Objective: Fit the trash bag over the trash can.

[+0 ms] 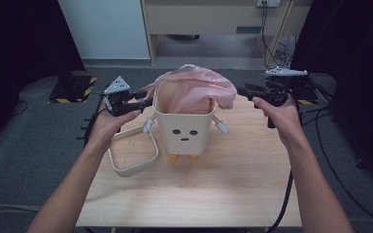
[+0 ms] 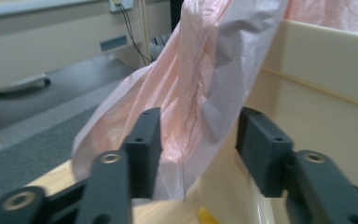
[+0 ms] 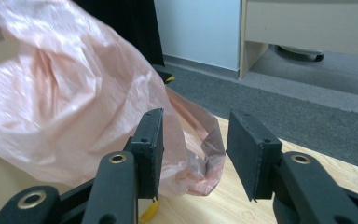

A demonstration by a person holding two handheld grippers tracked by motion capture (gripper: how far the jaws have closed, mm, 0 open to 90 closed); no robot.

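Observation:
A cream bin [image 1: 182, 131] with a drawn face, small arms and orange feet stands on the wooden table [image 1: 233, 189]. A thin pink plastic bag [image 1: 199, 90] sits in it and spills over the rim on both sides. My left gripper [image 1: 148, 101] is at the bin's left rim. In the left gripper view its jaws [image 2: 198, 135] stand apart with a hanging fold of the bag [image 2: 191, 93] between them, and the bin wall [image 2: 317, 93] is just beyond. My right gripper [image 1: 243, 91] is at the bag's right edge. Its jaws [image 3: 193, 135] are open around the bag's loose hem [image 3: 205, 168].
A cream rounded-square ring [image 1: 138, 167] lies flat on the table left of the bin, under my left forearm. Grey carpet surrounds the table. Dark curtains stand at both sides, and a black block with yellow-black stripes [image 1: 73, 90] sits at back left. Cables trail down the right.

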